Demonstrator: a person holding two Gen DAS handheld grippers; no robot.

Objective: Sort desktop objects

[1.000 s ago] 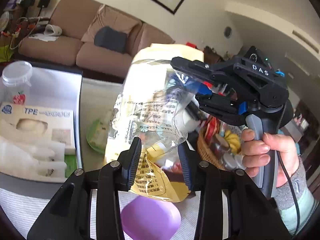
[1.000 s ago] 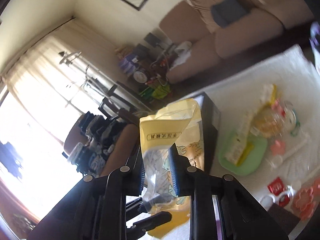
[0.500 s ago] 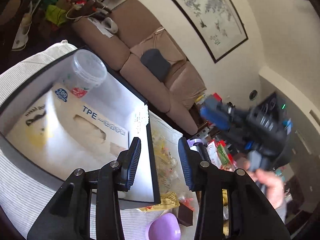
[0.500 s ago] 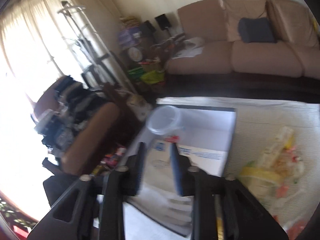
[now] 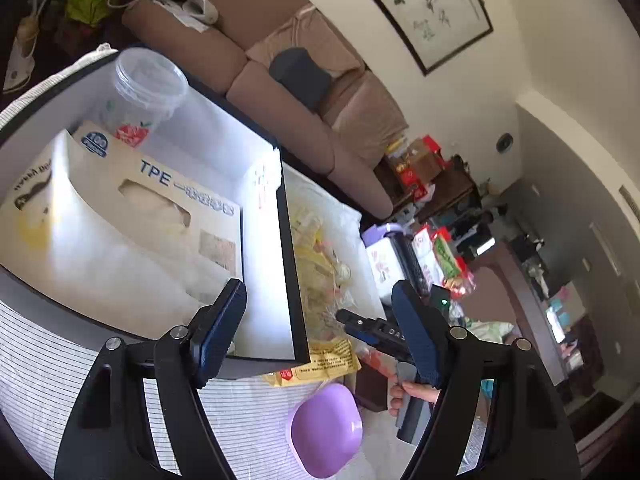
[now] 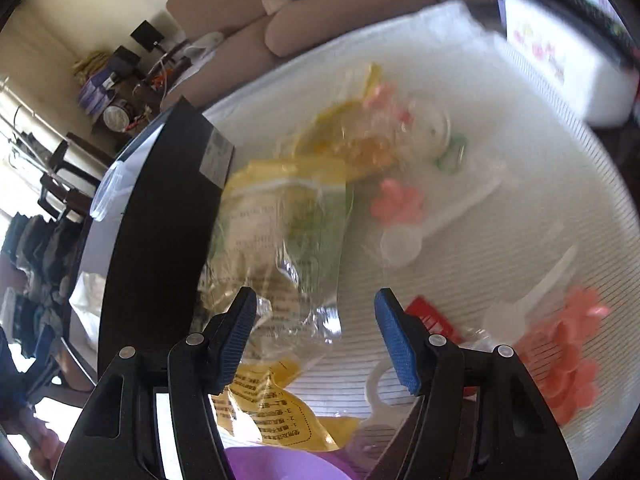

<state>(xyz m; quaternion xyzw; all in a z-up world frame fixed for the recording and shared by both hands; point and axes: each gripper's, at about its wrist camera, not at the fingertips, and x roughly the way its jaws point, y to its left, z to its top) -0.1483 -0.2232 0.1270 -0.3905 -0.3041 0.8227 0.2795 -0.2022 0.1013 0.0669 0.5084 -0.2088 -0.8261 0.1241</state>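
The yellow and clear plastic bag [image 6: 280, 232] lies crumpled on the striped cloth, against the black box's outer wall [image 6: 160, 220]. My right gripper [image 6: 318, 322] hovers low over the bag's near end. Its jaws are opening, and clear film shows in the gap without touching either pad. In the left wrist view the same bag [image 5: 320, 280] lies to the right of the black box [image 5: 290, 272]. My left gripper [image 5: 318, 332] points at the box's near corner. Its jaws are opening with nothing between them. The right gripper [image 5: 360, 326] shows past it, in a hand.
The box holds a TPE glove carton [image 5: 160, 208], a clear tub [image 5: 148, 88] and white sheets. A purple bowl [image 5: 326, 428] sits near me. Pink flower pieces [image 6: 396, 202], white spoons [image 6: 400, 244] and a red piece [image 6: 428, 316] litter the cloth. A white printed box [image 6: 560, 68] stands behind.
Both grippers held the bag up in the air a second ago; both have let go and it now lies beside the box. The right gripper has dropped toward the table.
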